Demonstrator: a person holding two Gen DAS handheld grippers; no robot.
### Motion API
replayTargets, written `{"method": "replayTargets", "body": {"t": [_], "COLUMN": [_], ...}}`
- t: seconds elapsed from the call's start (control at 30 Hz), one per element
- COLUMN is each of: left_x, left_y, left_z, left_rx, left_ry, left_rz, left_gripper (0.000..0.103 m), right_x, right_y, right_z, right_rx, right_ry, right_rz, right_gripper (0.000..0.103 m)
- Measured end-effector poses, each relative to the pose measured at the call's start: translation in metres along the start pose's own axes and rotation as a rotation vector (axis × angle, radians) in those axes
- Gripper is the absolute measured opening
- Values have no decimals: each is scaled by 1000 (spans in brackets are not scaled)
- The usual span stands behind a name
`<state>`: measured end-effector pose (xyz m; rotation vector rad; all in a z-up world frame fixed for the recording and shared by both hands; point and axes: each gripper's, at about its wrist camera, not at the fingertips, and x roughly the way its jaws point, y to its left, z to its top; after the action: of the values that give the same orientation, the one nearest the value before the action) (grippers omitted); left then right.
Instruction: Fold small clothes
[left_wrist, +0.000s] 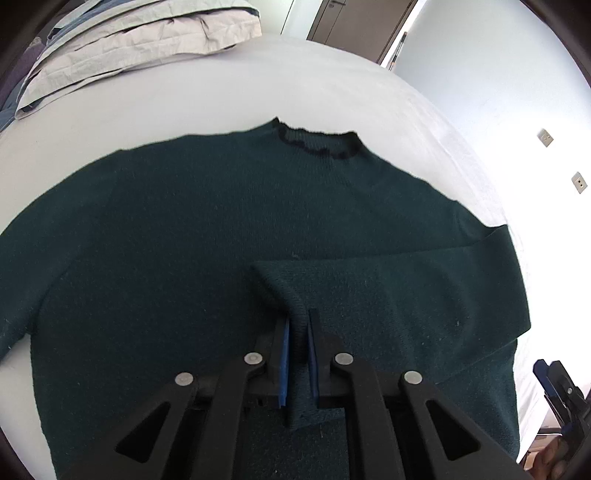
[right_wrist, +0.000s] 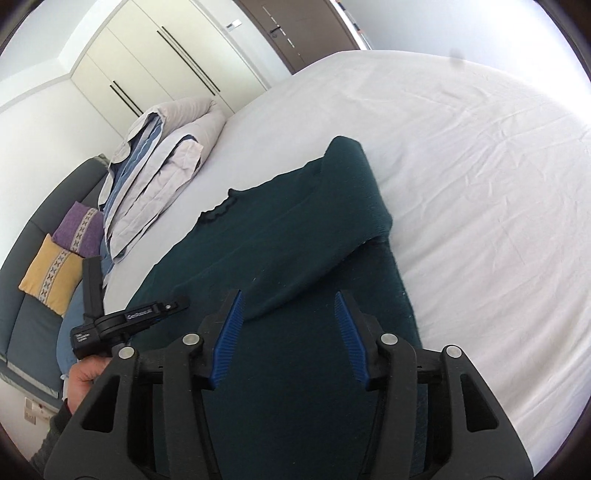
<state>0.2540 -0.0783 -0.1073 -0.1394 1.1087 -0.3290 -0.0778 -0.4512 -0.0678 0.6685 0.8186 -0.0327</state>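
Sweater (left_wrist: 184, 240) on bed (right_wrist: 480, 184): soft, limp knit. Left tongs (left_wrist: 297, 325) pinch cuff (left_wrist: 295, 306); right tongs (right_wrist: 288, 306) half-open, empty. Grip at hems and cuffs.

Home bedroom. Large bed with white sheet (right_wrist: 461, 177), folded duvet stack (right_wrist: 159, 166) at its head end, padded grey headboard (right_wrist: 33, 314) with yellow cushion (right_wrist: 51, 273) and purple cushion (right_wrist: 79, 229) against it. Cream built-in wardrobe (right_wrist: 155, 62) with long dark handles, brown door (right_wrist: 291, 29) beside it, wall sockets (left_wrist: 578, 182).
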Motion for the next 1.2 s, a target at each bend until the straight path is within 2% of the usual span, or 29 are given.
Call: {"method": "replayTargets", "body": {"t": [0.2, 0.3, 0.4, 0.6, 0.87, 0.93, 0.97, 1.0, 1.1, 1.2], "left_x": [-25, -34, -32, -9, -3, -2, -4, -5, -9, 1], "left_y": [11, 28, 47, 60, 55, 52, 51, 50, 43, 39], "left_z": [8, 14, 19, 17, 24, 27, 28, 28, 31, 34], "left_rx": [8, -18, -46, -29, -1, 5, 7, 9, 22, 25], "left_ry": [-93, -134, -142, -132, -186, -194, -204, -213, -243, -234], "left_rz": [19, 34, 51, 96, 71, 71, 68, 63, 49, 58], "left_gripper": [9, 9, 9, 9, 9, 9, 9, 9, 9, 9], "right_x": [3, 8, 21, 67, 146, 154, 156, 156, 155, 162], "right_y": [-9, -16, -25, -35, -38, -41, -40, -44, -52, -52], "right_z": [18, 37, 62, 111, 142, 145, 147, 150, 156, 152], "right_rx": [-1, -9, -1, -10, -50, -80, -85, -68, -61, -61], "right_ry": [-21, -32, -11, 26, 149, 142, 137, 137, 123, 120], "right_rz": [-34, -71, -103, -184, -261, -298, -305, -294, -313, -319], "right_gripper": [48, 48, 48, 48, 48, 31, 15, 10, 5, 3]}}
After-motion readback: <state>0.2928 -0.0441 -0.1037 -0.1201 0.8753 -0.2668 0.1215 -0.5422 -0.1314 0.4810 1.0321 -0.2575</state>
